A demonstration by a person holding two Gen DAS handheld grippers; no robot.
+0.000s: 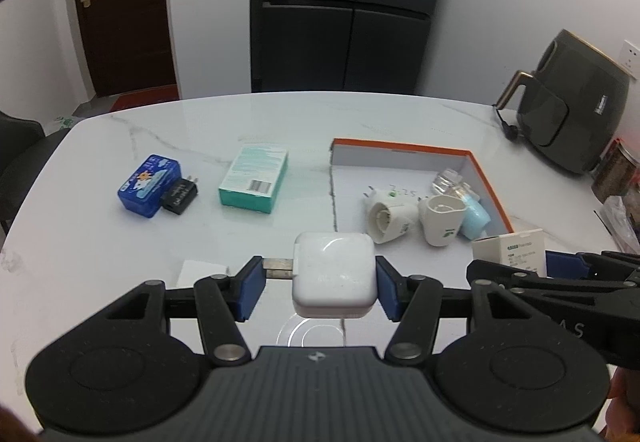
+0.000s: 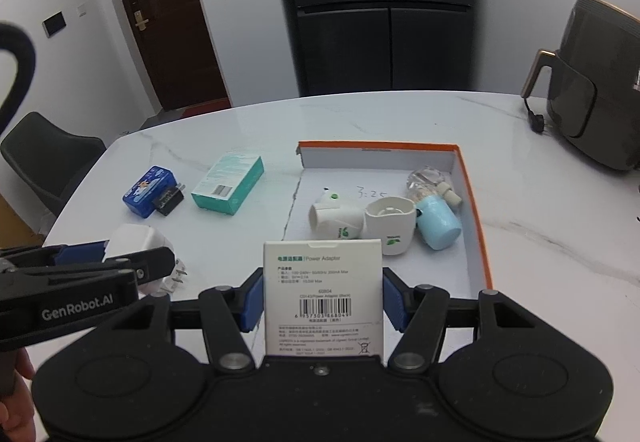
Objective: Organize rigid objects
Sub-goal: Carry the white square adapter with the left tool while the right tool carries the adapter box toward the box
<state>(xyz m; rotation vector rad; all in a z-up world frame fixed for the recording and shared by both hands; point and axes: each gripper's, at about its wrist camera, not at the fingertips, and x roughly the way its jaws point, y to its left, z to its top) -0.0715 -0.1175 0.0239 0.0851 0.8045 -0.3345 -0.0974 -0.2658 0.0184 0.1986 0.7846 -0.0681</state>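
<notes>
My left gripper (image 1: 320, 288) is shut on a white square power adapter (image 1: 334, 274) with metal prongs sticking left, held above the table. It also shows in the right wrist view (image 2: 136, 242). My right gripper (image 2: 323, 300) is shut on a white power adapter box (image 2: 323, 294) with a barcode, just in front of the orange-rimmed tray (image 2: 476, 210). The tray holds two white plug-in devices (image 2: 334, 220) (image 2: 390, 226), a light blue one (image 2: 438, 222) and a clear one (image 2: 422, 178). The box also shows in the left wrist view (image 1: 508, 250).
On the white marble table (image 1: 120, 234) lie a blue tin (image 1: 148, 186), a black plug adapter (image 1: 181, 195) and a teal box (image 1: 255, 178). A dark air fryer (image 1: 572, 114) and jars (image 1: 614, 172) stand at the right. A dark chair (image 2: 44, 158) is at the left.
</notes>
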